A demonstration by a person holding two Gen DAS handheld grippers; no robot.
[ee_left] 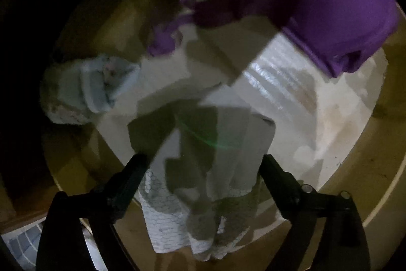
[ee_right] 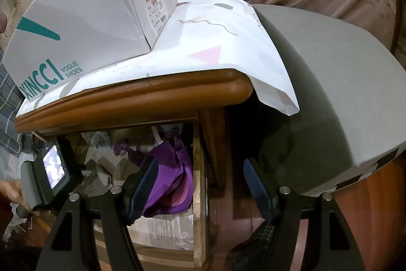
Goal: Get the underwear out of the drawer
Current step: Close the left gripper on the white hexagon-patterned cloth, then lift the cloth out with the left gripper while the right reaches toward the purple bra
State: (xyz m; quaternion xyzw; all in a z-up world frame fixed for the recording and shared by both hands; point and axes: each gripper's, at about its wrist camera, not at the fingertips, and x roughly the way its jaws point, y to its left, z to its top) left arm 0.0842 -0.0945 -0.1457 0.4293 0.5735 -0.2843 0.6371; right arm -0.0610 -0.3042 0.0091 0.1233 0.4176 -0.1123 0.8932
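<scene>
Down inside the open drawer [ee_right: 199, 169], a pale patterned piece of underwear [ee_left: 198, 182] lies blurred between the wide-spread fingers of the left gripper [ee_left: 203, 159], which grip nothing. A purple garment [ee_right: 172, 179] sits beside it, partly hidden by the right gripper [ee_right: 200, 184], also open and empty. Above, a shoe box [ee_right: 83, 17] is cut off at the edge.

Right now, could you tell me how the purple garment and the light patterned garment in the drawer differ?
The purple garment is plain, deep violet and bunched at the drawer's side, away from the left gripper; the light patterned garment is pale with a small hexagon print, lies flatter, and sits between that gripper's open fingers, not pinched. Both still lie inside the drawer.
</scene>
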